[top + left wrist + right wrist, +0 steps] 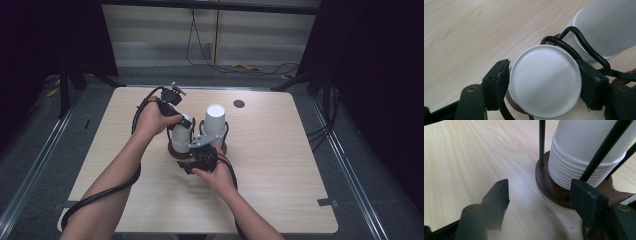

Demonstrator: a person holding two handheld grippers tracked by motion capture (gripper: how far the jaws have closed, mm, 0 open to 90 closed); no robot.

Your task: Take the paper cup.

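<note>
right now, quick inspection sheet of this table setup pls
surface: pale wooden table, with a small dark round disc near the far edge
job's things: two stacks of upside-down white paper cups, one beside the other, on a dark brown wire-frame holder
clutter: nothing seen
grippers: left gripper has its jaws either side of the left stack's top cup; right gripper open at the holder's base
cables: black gripper cable; more on the floor
surroundings: dark curtains, grey floor

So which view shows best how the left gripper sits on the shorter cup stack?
The left gripper view: the upturned cup stack sits between the left gripper's jaws, a slight gap at one pad. The high view shows it partly behind the hand. The right gripper view catches just an edge.
</note>
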